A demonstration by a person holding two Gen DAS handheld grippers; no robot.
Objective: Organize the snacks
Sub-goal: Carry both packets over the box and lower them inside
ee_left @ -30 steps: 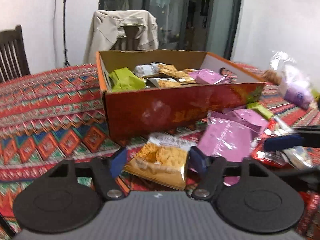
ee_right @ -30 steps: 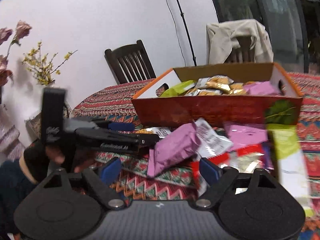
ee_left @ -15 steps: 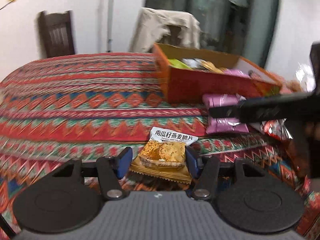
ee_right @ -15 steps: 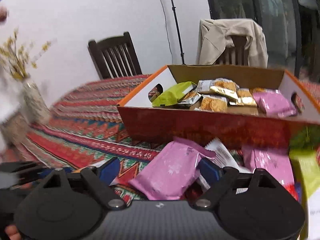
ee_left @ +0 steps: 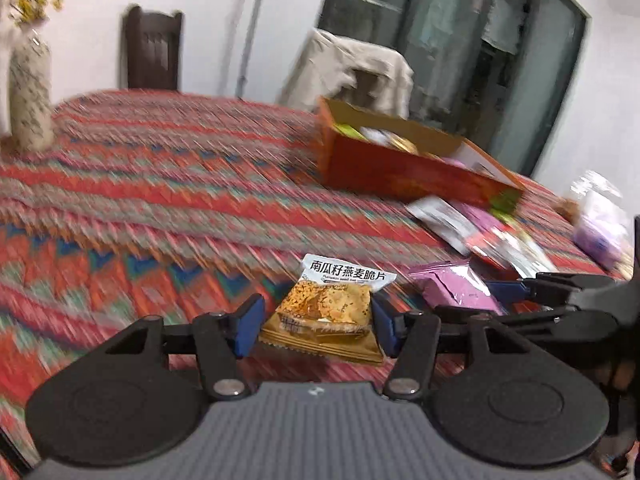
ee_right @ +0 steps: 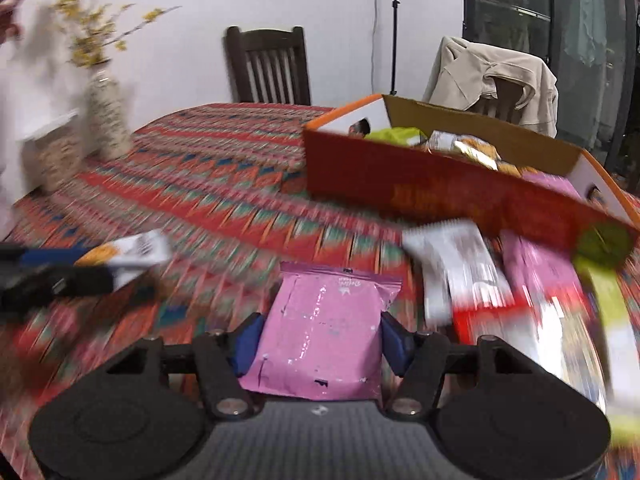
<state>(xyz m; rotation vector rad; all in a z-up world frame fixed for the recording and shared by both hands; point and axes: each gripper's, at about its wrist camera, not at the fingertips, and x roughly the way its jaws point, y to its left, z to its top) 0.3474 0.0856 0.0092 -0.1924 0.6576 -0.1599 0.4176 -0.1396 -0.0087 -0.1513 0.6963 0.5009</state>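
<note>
My left gripper (ee_left: 318,326) is shut on a yellow oat crisp packet (ee_left: 326,312) and holds it above the patterned tablecloth. My right gripper (ee_right: 320,338) is shut on a pink snack packet (ee_right: 324,332), also seen at the right of the left wrist view (ee_left: 456,286). The orange cardboard box (ee_right: 420,184) with several snacks inside stands at the far right of the table (ee_left: 400,172). Loose packets (ee_right: 460,264) lie in front of the box. The left gripper with its packet shows at the left of the right wrist view (ee_right: 120,256).
A patterned vase (ee_right: 108,120) with yellow flowers stands at the table's far left. A dark wooden chair (ee_right: 268,68) and a chair draped with a beige jacket (ee_right: 492,76) stand behind the table. A clear bag (ee_left: 600,224) lies at the far right.
Both grippers have pulled back and to the left, away from the box, each carrying its packet. The pink packet now sits squarely between the right fingers.
</note>
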